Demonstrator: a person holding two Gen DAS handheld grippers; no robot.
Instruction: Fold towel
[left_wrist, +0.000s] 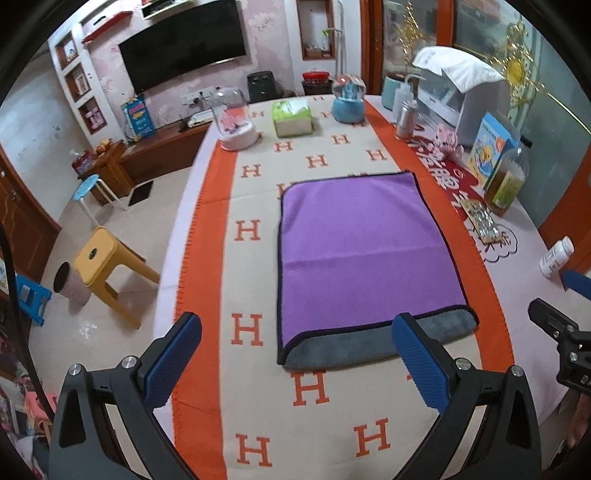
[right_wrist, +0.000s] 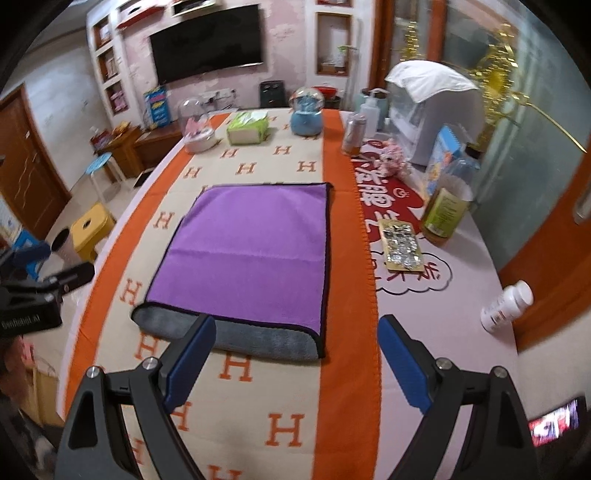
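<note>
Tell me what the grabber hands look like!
Each one, left gripper and right gripper, has two flat fingers with bumpy blue pads on black, triangle-shaped arms joined by silver bolts. One body shows small white lettering.

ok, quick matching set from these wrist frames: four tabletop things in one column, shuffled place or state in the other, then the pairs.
Things:
1. towel
2. tissue box
3. white pill bottle
4. left tongs

Place or state:
A. lying on its side at the table's right edge
B. open, holding nothing
C. folded, purple side up, grey strip showing at the near edge
D. far end of the blanket, between two glass domes

Pairs: 1-C, 2-D, 3-A, 4-B
</note>
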